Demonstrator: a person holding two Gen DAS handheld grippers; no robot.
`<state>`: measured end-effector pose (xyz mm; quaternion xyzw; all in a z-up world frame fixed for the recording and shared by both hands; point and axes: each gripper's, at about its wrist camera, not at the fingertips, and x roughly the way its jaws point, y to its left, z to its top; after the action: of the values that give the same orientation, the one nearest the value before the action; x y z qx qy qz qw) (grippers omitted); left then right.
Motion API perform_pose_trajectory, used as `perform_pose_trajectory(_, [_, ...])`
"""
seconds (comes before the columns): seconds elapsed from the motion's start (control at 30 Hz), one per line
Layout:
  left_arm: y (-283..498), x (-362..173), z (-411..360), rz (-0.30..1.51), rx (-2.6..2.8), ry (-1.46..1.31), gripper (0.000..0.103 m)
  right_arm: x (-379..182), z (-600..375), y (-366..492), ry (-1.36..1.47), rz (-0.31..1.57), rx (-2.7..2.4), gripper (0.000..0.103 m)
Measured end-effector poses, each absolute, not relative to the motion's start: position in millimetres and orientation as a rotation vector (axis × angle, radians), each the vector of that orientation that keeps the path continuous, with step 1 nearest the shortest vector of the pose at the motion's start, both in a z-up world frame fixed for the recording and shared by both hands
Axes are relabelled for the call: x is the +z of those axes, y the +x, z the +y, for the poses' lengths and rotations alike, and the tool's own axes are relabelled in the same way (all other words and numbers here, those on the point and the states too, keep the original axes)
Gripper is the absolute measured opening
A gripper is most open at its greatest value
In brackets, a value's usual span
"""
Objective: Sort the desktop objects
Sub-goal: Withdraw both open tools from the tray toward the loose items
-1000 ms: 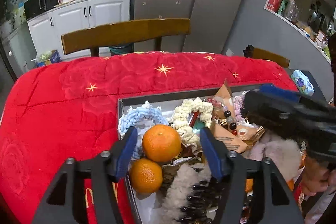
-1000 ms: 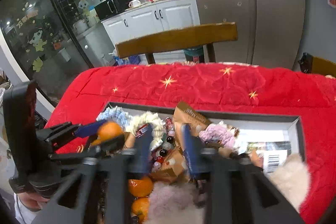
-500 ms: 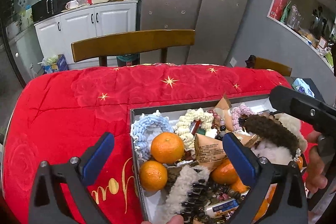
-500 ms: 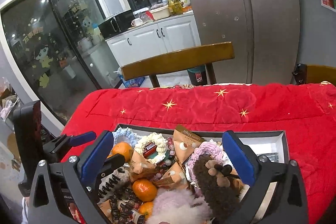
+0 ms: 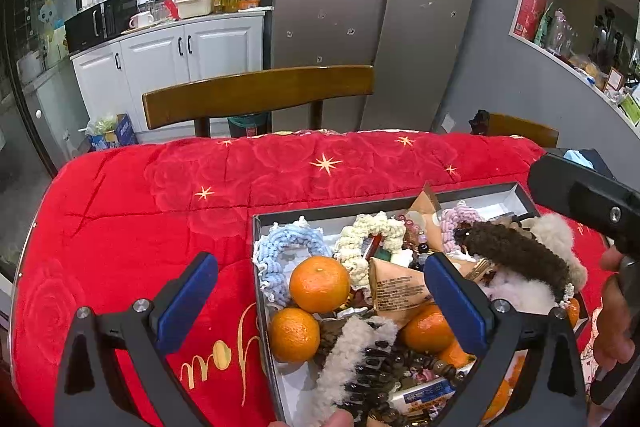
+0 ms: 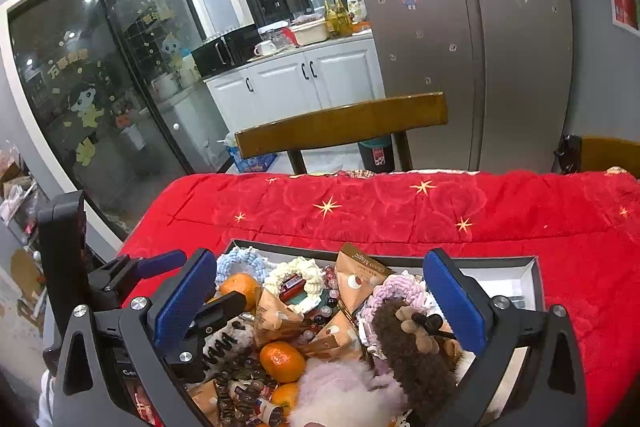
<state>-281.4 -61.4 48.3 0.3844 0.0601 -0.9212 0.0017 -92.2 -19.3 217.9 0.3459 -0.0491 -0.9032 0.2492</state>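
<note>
The left gripper [image 5: 320, 301] was seen with its jaws spread wide and nothing held, low in the frame above a mandarin [image 5: 319, 283] in the grey box [image 5: 516, 191]. The right gripper [image 6: 320, 301] was likewise held fully open and empty, a brown fuzzy hair clip [image 6: 416, 363] lying between its fingers without contact. The box, at lower centre on the red quilted cloth [image 5: 160, 195], was crowded with scrunchies, snack packets, beads and more mandarins. A wooden chair [image 5: 260, 95] was seen behind the table.
</note>
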Motion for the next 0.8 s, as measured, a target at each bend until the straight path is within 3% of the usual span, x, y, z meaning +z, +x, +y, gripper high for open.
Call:
perform_pose_trajectory(0.4, [-242.7,73.5,-46.0,0.149,-2.928,1.145,0.103,244.4,-22.8,-59.5,0.861,-0.110,-2.458,0.103])
perform_pose_trajectory(0.8, [-140.5,108.2,-26.6,0.098,-2.992,1.096,0.103,266.4,11.1,11.8,0.810,-0.109,-2.523,0.103])
